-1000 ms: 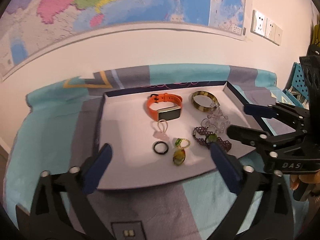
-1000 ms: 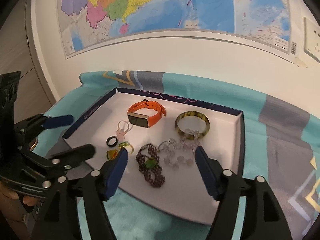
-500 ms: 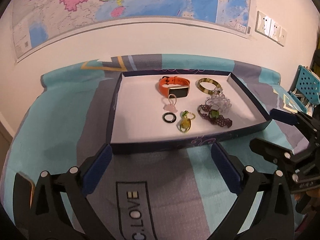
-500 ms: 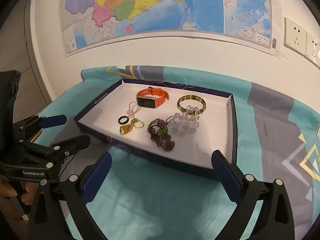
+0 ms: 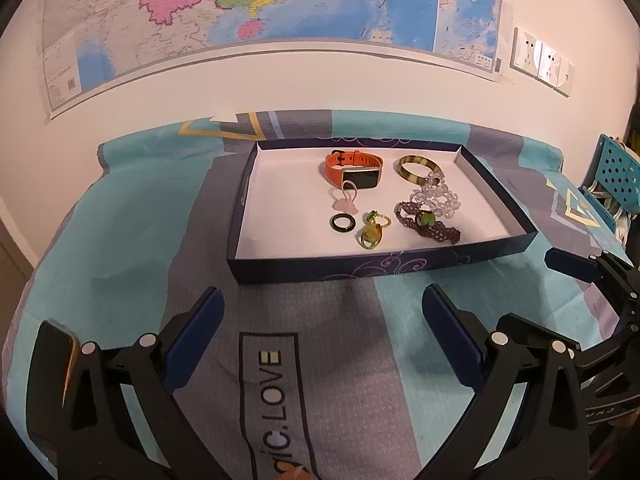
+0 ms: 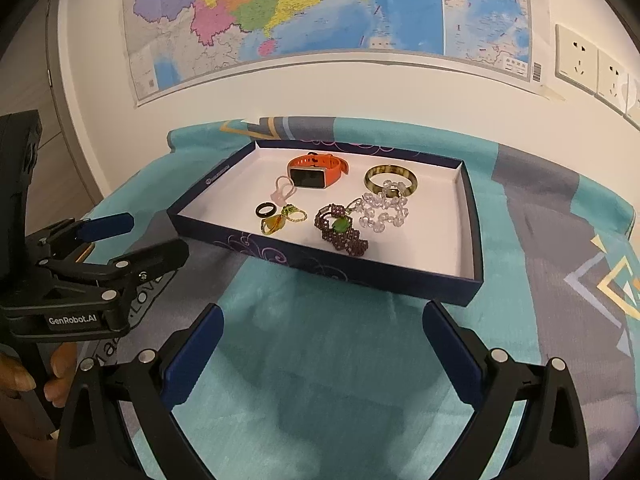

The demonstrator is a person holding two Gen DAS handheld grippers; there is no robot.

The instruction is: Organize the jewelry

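A shallow dark-blue cardboard tray (image 5: 372, 270) with a white floor and purple scrollwork on its outer wall lies flat on the cloth, and all the jewelry sits inside it. Toward the tray's far wall rest an orange-strapped smartwatch with a dark rectangular face (image 5: 354, 169) and, to its right, a mottled olive-and-amber bangle (image 5: 418, 167). Touching the bangle on its near side is a heap of clear glass beads (image 5: 436, 198); just in front of that lies a dark purple beaded bracelet with a green stone (image 5: 427, 224). Near the tray's middle are a pale pink looped charm (image 5: 346, 198), a small black ring (image 5: 343, 222) and a green-and-gold ring cluster with an amber oval stone (image 5: 373, 231).

The tray rests on a teal and grey patterned cloth (image 5: 132, 240) with gold chevrons and a printed "LOVE" label in front of the tray. Behind the tray rises a cream wall carrying a large coloured map (image 5: 260, 0); white wall sockets (image 5: 540, 62) are mounted to the right of the tray, and a blue perforated plastic crate (image 5: 618, 172) stands off the cloth's right edge.

The left gripper (image 5: 323, 334) hovers in front of the tray's near wall, fingers spread wide and holding nothing. The right gripper (image 6: 323, 342) hangs before the tray's near right corner, likewise spread and empty.
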